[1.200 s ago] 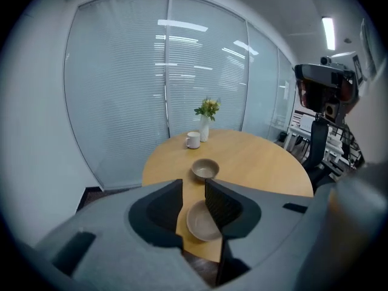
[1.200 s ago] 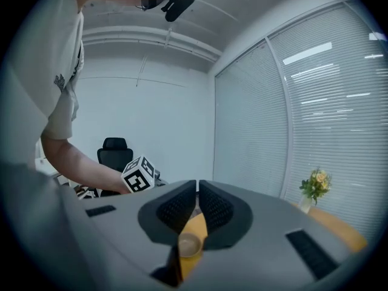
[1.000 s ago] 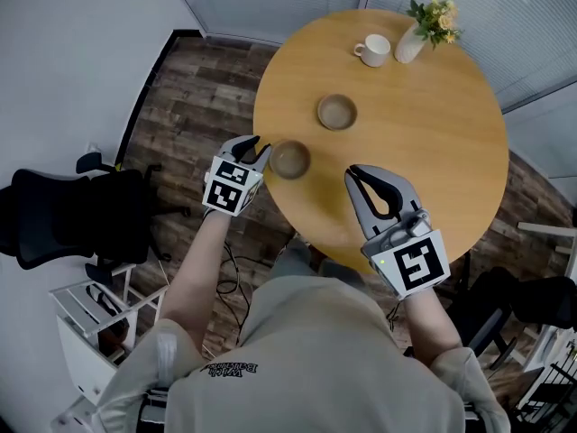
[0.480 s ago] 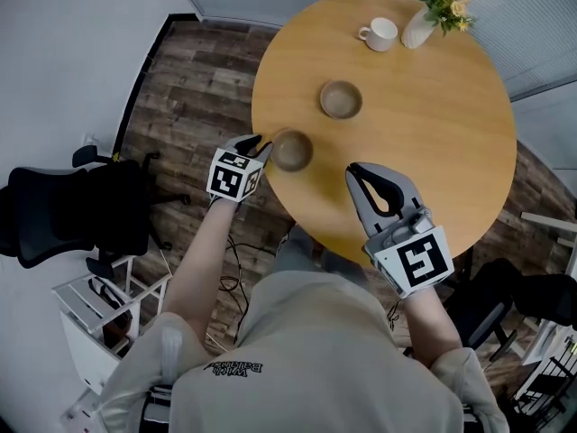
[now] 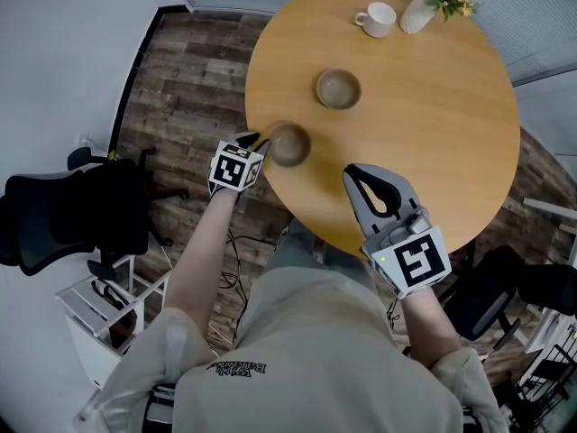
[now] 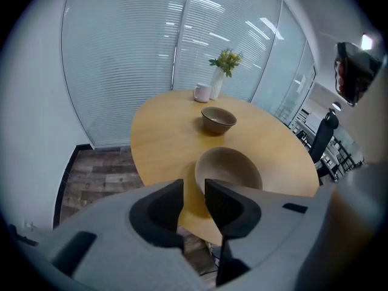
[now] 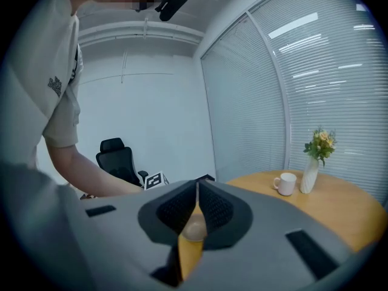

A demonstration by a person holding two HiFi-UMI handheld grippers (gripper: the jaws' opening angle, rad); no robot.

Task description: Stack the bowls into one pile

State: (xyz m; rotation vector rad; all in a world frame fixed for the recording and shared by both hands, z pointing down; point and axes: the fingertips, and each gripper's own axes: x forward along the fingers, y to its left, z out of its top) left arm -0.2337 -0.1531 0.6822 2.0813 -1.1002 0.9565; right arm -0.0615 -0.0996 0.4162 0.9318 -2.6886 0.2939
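Observation:
Two brown bowls stand apart on the round wooden table (image 5: 433, 124). The far bowl (image 5: 338, 88) (image 6: 218, 119) is near the middle. The near bowl (image 5: 288, 144) (image 6: 233, 168) sits by the table's left edge. My left gripper (image 5: 257, 142) (image 6: 194, 187) is at that bowl's left rim and stands open by a narrow gap. One jaw is over the bowl's inside, the other outside, and a strip of table shows between the outer jaw and the rim. My right gripper (image 5: 353, 174) (image 7: 197, 190) hovers shut and empty over the table's near edge.
A white mug (image 5: 376, 19) and a white vase of yellow flowers (image 5: 419, 12) stand at the table's far side. A black office chair (image 5: 63, 219) and a white rack (image 5: 99, 305) are on the floor at left. Another dark chair (image 5: 505, 287) is at right.
My left gripper has slid in from beside the near bowl until its jaws straddle the rim. The right gripper has hardly moved.

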